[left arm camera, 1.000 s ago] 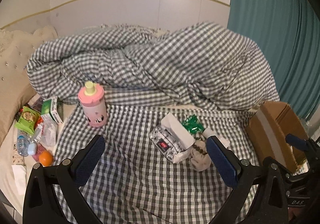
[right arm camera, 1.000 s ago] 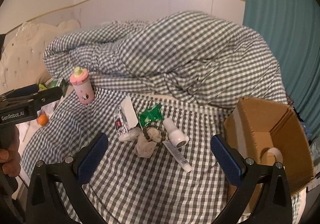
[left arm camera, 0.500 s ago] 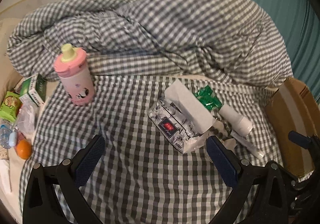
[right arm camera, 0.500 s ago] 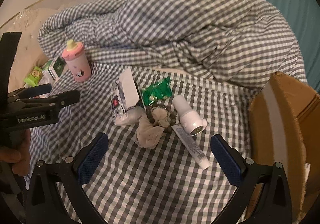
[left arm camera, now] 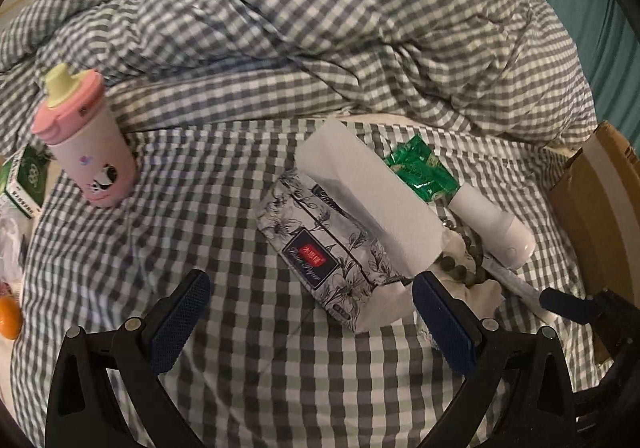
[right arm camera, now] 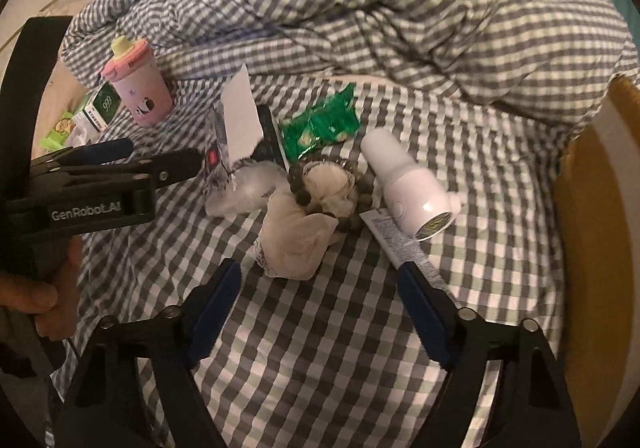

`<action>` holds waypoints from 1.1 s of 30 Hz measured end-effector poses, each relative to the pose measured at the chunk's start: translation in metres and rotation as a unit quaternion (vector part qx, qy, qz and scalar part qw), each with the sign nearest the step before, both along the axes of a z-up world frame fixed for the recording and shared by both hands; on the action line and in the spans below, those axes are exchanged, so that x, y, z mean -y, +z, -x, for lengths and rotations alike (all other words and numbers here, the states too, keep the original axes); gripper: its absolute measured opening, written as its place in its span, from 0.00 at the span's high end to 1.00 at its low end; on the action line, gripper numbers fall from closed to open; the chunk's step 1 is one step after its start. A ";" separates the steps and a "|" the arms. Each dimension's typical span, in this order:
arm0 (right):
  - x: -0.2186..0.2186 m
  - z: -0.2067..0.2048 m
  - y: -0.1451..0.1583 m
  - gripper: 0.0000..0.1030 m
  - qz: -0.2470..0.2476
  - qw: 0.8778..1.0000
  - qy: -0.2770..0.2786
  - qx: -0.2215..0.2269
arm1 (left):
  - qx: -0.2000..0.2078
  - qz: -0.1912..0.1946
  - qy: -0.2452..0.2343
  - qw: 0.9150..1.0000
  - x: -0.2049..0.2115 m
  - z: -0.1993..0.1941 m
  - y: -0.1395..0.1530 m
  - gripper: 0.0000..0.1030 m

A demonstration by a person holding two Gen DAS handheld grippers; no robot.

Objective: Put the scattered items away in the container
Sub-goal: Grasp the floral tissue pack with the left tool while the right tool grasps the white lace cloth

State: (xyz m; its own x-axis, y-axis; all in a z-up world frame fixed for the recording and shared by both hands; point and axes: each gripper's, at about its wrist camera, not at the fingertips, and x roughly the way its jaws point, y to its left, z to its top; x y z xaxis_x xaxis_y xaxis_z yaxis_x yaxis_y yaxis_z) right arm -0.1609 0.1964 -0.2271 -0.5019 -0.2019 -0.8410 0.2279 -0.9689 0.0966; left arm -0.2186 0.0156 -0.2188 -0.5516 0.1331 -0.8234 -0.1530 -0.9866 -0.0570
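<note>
Right gripper poised low over the checked sheet, jaws closing but with only bare sheet between the pads, nothing held yet. Just beyond its fingertips: the crumpled cream sock, touching a string of dark beads. To the right of the sock, a thin white tube lying flat, its lower end just beside the right pad, and past that a white bottle on its side. To the left of the sock, the tissue pack, and behind the sock a green sachet. Far right of the sock, the cardboard box, the likely container.

Left gripper wide open, empty, tips near the lower end of the tissue pack.

Probably best to push the right gripper a little forward before closing fully, so that both pads bracket the sock bulk and not only the sheet. Better to avoid catching the tube edge or the bead string. Then lift straight up and carry to the box.
</note>
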 end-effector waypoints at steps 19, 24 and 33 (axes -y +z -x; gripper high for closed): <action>0.008 0.029 -0.040 0.51 0.047 0.998 0.027 0.035 | 0.007 -0.022 -0.016 1.000 -0.030 0.036 -0.025 0.00; 0.011 0.033 -0.043 0.66 0.057 0.997 0.036 0.041 | 0.017 -0.029 -0.014 0.999 -0.031 0.042 -0.033 0.17; 0.011 0.034 -0.044 0.74 0.062 0.996 0.039 0.042 | 0.015 -0.030 -0.030 0.999 -0.035 0.041 -0.037 0.68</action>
